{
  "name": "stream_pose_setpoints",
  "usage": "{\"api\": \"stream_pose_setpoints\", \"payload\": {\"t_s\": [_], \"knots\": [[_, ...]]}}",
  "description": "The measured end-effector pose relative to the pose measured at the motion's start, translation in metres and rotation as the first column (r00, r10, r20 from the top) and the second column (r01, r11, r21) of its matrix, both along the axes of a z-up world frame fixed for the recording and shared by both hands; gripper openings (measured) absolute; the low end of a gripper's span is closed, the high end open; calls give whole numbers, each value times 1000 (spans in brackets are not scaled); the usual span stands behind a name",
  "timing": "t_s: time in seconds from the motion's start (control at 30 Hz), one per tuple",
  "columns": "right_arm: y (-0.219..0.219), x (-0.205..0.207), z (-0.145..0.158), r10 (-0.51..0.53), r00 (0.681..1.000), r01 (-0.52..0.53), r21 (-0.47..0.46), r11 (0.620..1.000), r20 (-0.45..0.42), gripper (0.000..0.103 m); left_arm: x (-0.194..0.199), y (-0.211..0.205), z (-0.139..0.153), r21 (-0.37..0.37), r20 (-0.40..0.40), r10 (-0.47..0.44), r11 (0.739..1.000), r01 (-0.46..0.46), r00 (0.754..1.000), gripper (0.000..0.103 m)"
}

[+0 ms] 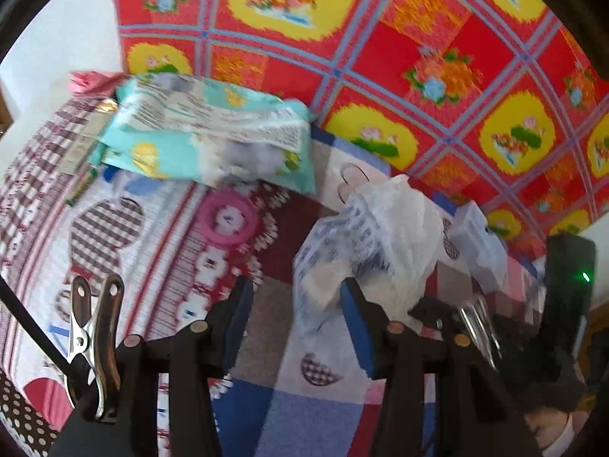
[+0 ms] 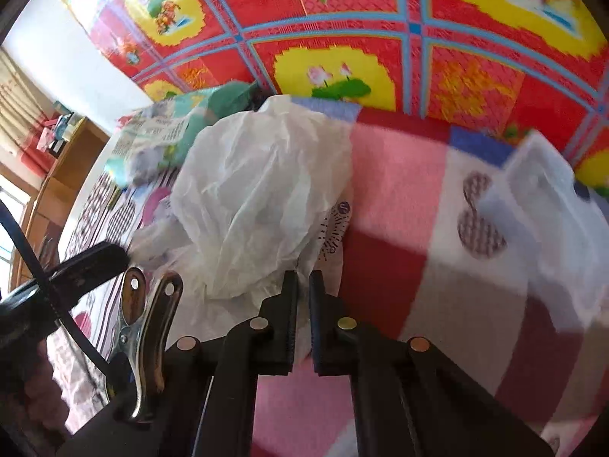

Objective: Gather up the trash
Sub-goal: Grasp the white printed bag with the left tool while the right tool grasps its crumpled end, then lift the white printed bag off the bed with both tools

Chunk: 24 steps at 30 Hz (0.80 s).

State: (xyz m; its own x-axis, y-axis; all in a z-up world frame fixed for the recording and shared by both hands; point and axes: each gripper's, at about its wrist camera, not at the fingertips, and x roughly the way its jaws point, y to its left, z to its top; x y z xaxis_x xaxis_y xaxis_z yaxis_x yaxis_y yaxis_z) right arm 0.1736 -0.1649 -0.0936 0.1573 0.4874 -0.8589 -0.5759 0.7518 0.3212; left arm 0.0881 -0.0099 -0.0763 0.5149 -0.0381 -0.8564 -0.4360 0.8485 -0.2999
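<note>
While pinched in the right hand-held gripper (image 2: 303, 285) — crumpled white plastic bag (image 2: 262, 190), translucent, blue-printed — left one (image 1: 297, 297) spread.

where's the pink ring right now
In the left wrist view the pink ring lies on the patterned blanket, left of centre, just below the teal packet and left of the white plastic bag.

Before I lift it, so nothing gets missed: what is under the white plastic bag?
The white plastic bag lies crumpled on the patterned blanket. A printed wrapper pokes out from beneath its right edge. Whatever else is under its middle is covered.
</note>
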Motion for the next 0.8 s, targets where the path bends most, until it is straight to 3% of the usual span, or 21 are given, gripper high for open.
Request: {"api": "stream_pose_setpoints", "payload": {"t_s": [0.27, 0.3, 0.4, 0.43, 0.63, 0.8], "knots": [[-29, -34, 3, -19, 997, 23, 46, 999, -75, 9, 15, -30, -23, -56, -64, -103, 994, 99, 993, 50], [-33, -35, 5, -23, 996, 29, 65, 997, -83, 12, 16, -32, -24, -52, -70, -113, 993, 109, 991, 50], [-42, -35, 16, -61, 998, 63, 84, 994, -21, 36, 18, -37, -28, -39, -88, -128, 991, 125, 988, 50], [-46, -34, 19, -71, 997, 71, 94, 993, -5, 38, 19, -38, -30, -37, -93, -128, 991, 125, 987, 50], [-47, -7, 12, -118, 993, 117, 117, 986, 0, 40, 20, -38, -31, -29, -79, -127, 992, 125, 989, 50], [-33, 6, -7, -132, 989, 139, 126, 982, -61, 40, 20, -38, -30, -32, -67, -142, 990, 140, 988, 50]]}}
